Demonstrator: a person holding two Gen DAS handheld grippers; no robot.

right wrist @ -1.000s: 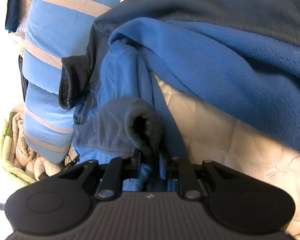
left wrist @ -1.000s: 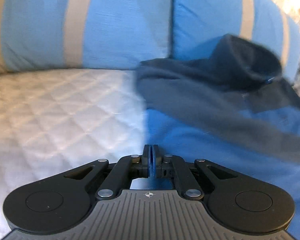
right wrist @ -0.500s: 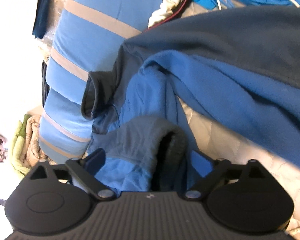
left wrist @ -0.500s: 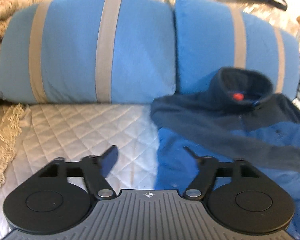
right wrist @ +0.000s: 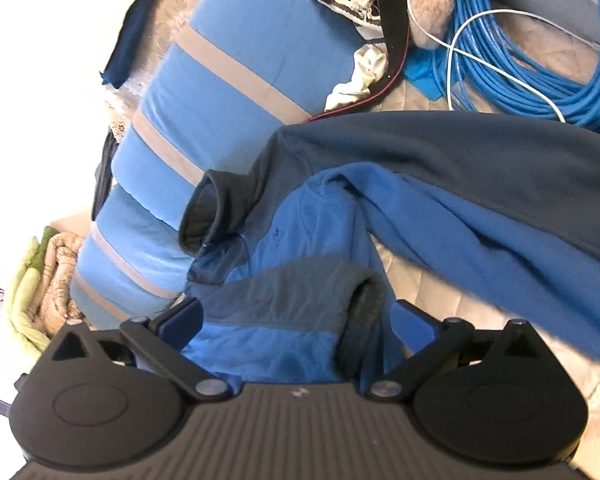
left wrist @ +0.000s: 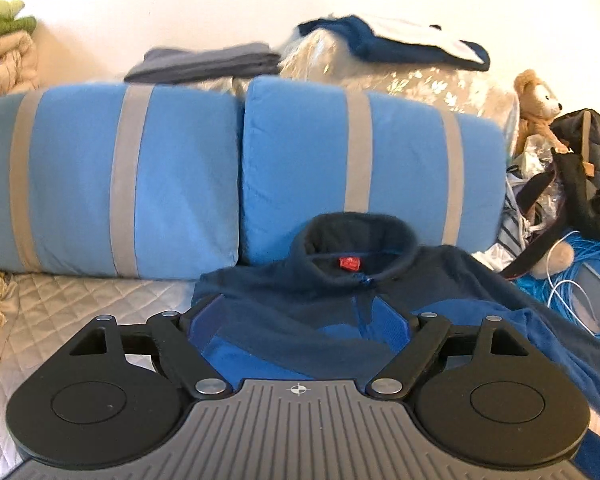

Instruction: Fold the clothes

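A blue and navy fleece jacket (left wrist: 300,312) lies on the white quilted bed, collar with a red tag toward the pillows. My left gripper (left wrist: 300,316) is open and empty, raised above the jacket's chest. In the right wrist view the jacket (right wrist: 440,216) shows sideways, one sleeve stretched to the right, the other sleeve folded over the body with its cuff (right wrist: 360,300) close below me. My right gripper (right wrist: 296,316) is open, its jaws apart on either side of that cuff, holding nothing.
Two blue pillows with grey stripes (left wrist: 236,176) stand behind the jacket. Folded clothes (left wrist: 204,62) lie on top behind them. A teddy bear (left wrist: 536,100), bags and a coil of blue cable (right wrist: 540,60) crowd the right side. Quilted bedspread (left wrist: 80,304) spreads to the left.
Both grippers were shut on the jacket a second ago; both have opened and let go. Both have pulled back and up, so more of the pillows and jacket shows.
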